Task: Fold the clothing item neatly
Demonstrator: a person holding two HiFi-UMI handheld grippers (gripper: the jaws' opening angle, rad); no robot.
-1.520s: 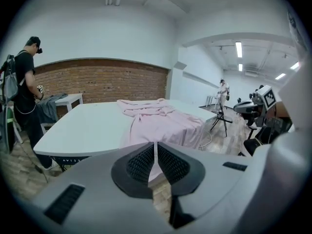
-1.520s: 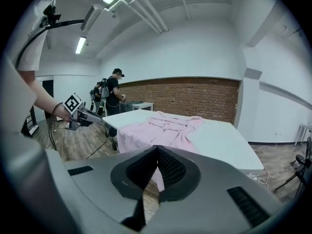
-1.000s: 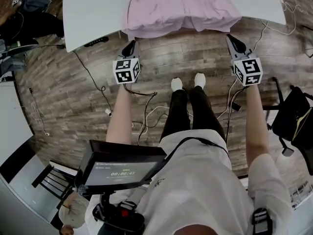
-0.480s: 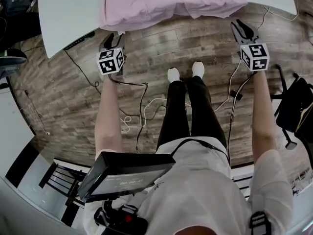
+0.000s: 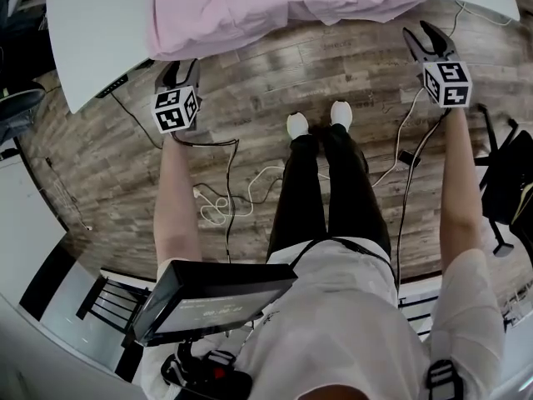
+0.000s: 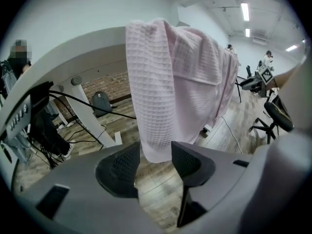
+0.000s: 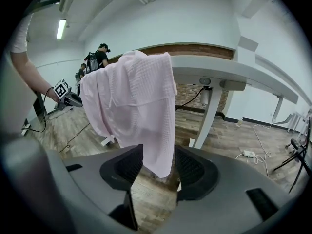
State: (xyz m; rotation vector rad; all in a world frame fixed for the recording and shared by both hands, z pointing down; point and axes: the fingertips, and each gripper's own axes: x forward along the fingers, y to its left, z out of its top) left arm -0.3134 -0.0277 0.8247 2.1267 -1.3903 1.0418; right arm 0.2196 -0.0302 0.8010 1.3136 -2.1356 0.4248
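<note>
A pink waffle-knit garment (image 5: 275,7) lies on the white table (image 5: 92,40) and hangs over its near edge. My left gripper (image 5: 175,69) is just below the garment's left hanging corner. In the left gripper view that corner (image 6: 161,91) hangs in line with the gap of the left gripper (image 6: 155,152), whose pads stand clear of it. My right gripper (image 5: 423,33) is off the garment's right corner. The right gripper view shows the cloth (image 7: 136,96) hanging ahead of the right gripper (image 7: 159,156), untouched. Both pairs of jaws have just been opening, and neither grips anything.
Cables (image 5: 225,198) trail over the wooden floor beside the person's legs and white shoes (image 5: 321,123). A black bag (image 5: 508,182) stands at the right. A white table leg (image 7: 209,111) is behind the cloth. An office chair (image 6: 275,118) and distant people show in the gripper views.
Both grippers have moved apart and toward the table's edge, the left to the garment's left corner and the right further right. Their jaws, together before, now stand parted.
</note>
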